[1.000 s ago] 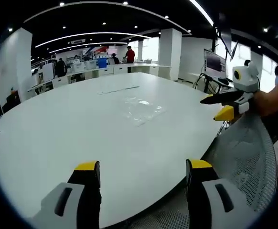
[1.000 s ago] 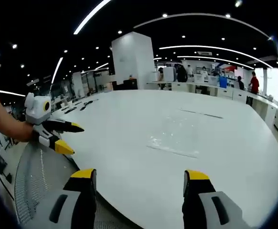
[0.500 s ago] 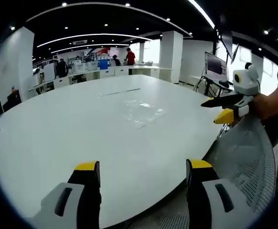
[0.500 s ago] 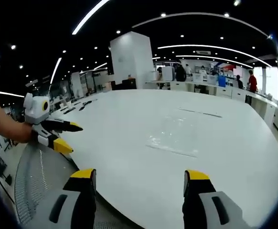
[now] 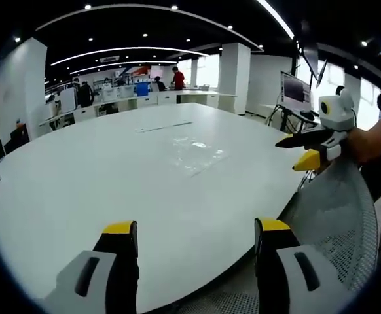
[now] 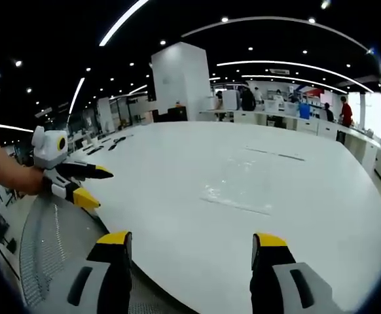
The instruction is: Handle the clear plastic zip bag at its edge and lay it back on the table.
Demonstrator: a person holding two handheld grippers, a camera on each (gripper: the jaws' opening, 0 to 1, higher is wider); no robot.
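Note:
The clear plastic zip bag (image 5: 194,151) lies flat on the large white table (image 5: 99,176), well beyond both grippers; in the right gripper view the bag (image 6: 237,193) sits mid-table. My left gripper (image 5: 194,230) is open near the table's front edge, nothing between its jaws. It appears again in the right gripper view, where the left gripper (image 6: 95,186) hangs open beside the table edge. My right gripper (image 6: 190,241) is open and empty too, and the right gripper (image 5: 296,150) shows open at the right of the left gripper view.
A grey mesh chair back (image 5: 338,216) stands by the table edge under the grippers. A thin strip (image 5: 163,125) lies on the table past the bag. Desks, monitors and people (image 5: 178,77) fill the far room. A white pillar (image 6: 181,82) rises behind the table.

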